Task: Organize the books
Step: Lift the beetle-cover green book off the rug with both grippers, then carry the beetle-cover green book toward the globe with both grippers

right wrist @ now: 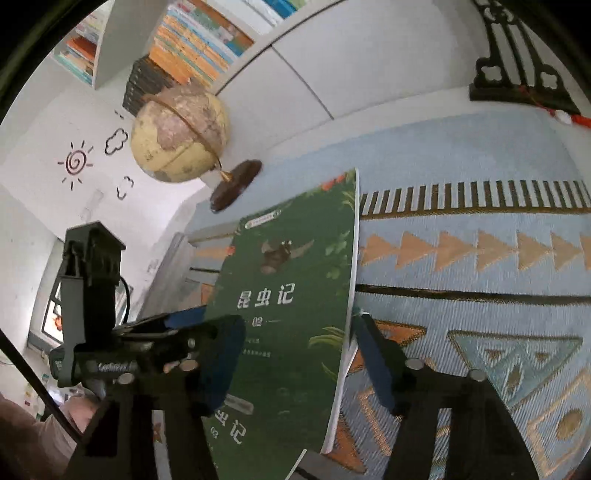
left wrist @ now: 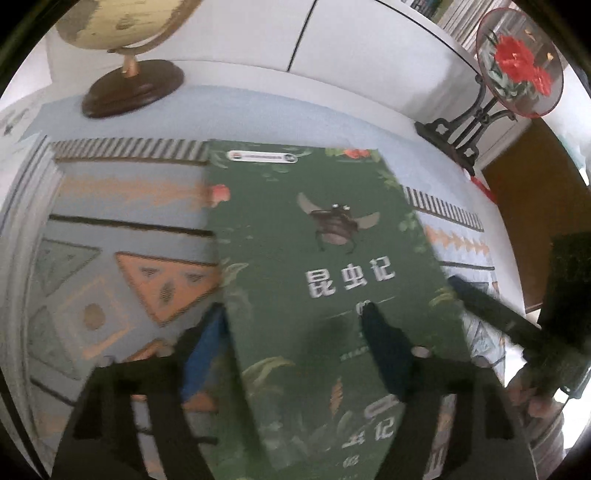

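The green book, titled in white characters with a flying beetle on its cover, is raised above the patterned cloth that covers the tabletop, and both tools have hold of it. In the left wrist view the left tool straddles the book's near end: its left blue pad lies against the book's left edge and its right finger rests on the cover, so the jaws stand about half closed on the book. A second green cover with the same lettering shows beneath the near end; whether it is a separate book is hard to tell.

To the left of the book the cloth is bare out to its striped border. Beyond it a globe on a dark round base stands near the white back wall. To the right a dark carved stand carries a round disc with red flowers, close to the book's far right corner. The right tool reaches in from the right edge.

The right wrist view shows the book on edge and tilted, with the right tool closed on it, one pad on the cover and the other pad behind the pages. It also shows the left tool's body, wall drawings of a sun and clouds, and shelves of books above the globe. The cloth to the right lies open.
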Demonstrator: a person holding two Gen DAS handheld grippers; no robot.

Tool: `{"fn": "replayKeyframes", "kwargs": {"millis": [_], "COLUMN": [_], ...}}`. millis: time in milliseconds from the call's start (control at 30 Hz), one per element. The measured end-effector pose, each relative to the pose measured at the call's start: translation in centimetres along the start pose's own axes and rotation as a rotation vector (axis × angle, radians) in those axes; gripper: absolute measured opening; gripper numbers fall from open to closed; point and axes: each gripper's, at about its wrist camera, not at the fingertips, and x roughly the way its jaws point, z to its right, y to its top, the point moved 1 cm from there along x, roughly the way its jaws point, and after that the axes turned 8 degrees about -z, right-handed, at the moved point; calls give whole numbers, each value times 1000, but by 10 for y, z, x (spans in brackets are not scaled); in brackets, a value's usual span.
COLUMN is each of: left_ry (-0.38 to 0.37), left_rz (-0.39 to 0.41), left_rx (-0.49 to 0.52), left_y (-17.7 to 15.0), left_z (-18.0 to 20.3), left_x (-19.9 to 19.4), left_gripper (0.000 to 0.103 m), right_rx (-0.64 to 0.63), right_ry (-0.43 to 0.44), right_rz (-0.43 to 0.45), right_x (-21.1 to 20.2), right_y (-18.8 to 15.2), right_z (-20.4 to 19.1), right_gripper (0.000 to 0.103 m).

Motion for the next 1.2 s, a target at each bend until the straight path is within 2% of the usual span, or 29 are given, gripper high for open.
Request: {"fn": "replayKeyframes", "kwargs": {"millis": [33, 133, 267, 433, 500, 667, 733, 800, 867, 967, 1033, 1067, 1200], "left_ry": [14, 36, 2, -10, -21, -59, -66, -35, 7, 5, -13, -18, -5], "left_rz": [6, 25, 75, 30, 15, -21, -40, -33, -27, -32, -35, -34, -26], "left_rx": [10, 46, 63, 72, 86, 108, 103, 135, 160, 172, 165, 163, 188], "left_y": [-2, -6, -8, -16, -22, -34, -36, -38, -39, -37, -35, -35, -34], "left_z": [-1, 5, 10, 11, 15, 27, 28, 31, 33, 32, 28, 26, 25], "left_x": [-3, -11, -25, -22, -22, -15, -9, -6, -4, -2, -2, -2, 1], "left_gripper": [59, 59, 59, 59, 59, 59, 59, 59, 59, 59, 59, 59, 59], "right_rx": [14, 34, 31, 88, 72, 52, 91, 163, 230, 292, 319, 332, 277], "right_ry": [26, 118, 104, 107, 72, -88, -88, -53, 33, 226, 273, 273, 165], "right_rz": [24, 86, 65, 32, 24, -18, -24, -28, -24, -3, 20, 19, -36], "right_x": [-4, -16, -9, -11, -16, -31, -37, -39, -43, -46, -47, -46, -39], "right_y": [-1, -2, -3, -11, -17, -41, -52, -65, -76, -87, -92, -94, -94], "right_z": [-1, -8, -14, -7, -17, -34, -26, -12, 3, 17, 23, 26, 19], "right_gripper": [51, 51, 51, 51, 51, 52, 52, 52, 52, 53, 53, 53, 53]}}
